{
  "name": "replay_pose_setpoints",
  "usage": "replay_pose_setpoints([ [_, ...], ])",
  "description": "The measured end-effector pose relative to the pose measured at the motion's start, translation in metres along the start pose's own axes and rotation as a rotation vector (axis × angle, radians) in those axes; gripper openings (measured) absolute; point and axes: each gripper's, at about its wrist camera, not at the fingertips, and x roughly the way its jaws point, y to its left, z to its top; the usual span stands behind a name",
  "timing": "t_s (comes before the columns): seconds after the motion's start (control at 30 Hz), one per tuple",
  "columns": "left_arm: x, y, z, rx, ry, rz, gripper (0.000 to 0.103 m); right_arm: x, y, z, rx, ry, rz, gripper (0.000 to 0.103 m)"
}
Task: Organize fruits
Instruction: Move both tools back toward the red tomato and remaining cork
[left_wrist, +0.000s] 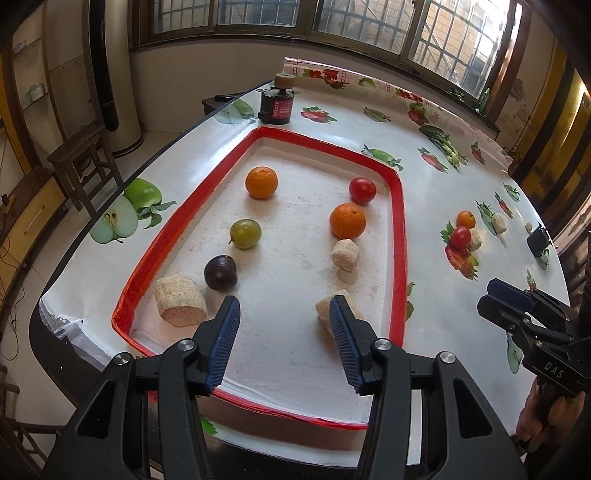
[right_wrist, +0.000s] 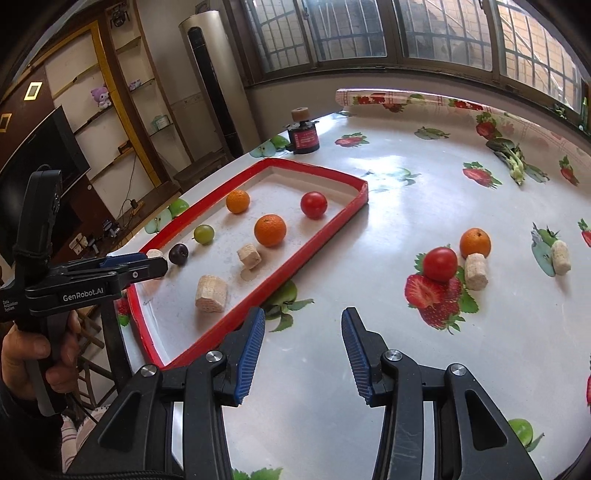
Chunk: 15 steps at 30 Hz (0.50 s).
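A red-rimmed tray (left_wrist: 398, 236) (right_wrist: 317, 236) holds two oranges (left_wrist: 261, 182) (left_wrist: 347, 220), a tomato (left_wrist: 362, 190), a green grape (left_wrist: 245, 233), a dark plum (left_wrist: 220, 271) and beige chunks (left_wrist: 180, 301) (left_wrist: 345, 254). My left gripper (left_wrist: 284, 332) is open and empty over the tray's near end, its right finger in front of another chunk (left_wrist: 323, 308). Outside on the table lie a tomato (right_wrist: 440, 263), an orange (right_wrist: 475, 242) and beige chunks (right_wrist: 475, 272) (right_wrist: 560, 256). My right gripper (right_wrist: 303, 354) is open and empty above the table, right of the tray.
A dark jar with a cork lid (left_wrist: 277, 103) (right_wrist: 303, 137) stands past the tray's far end. The table has a fruit-print cloth (right_wrist: 406, 192); its left edge (left_wrist: 92, 221) runs close beside the tray. A wooden stool (left_wrist: 83, 162) stands beyond it.
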Motion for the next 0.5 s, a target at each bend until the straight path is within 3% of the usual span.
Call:
replay_pose_setpoints([
  [0.5,0.005,-0.074,-0.002,0.114,0.028,-0.105,0.049,-0.037,-0.075,-0.028,0.155,-0.029,-0.100,0.045],
])
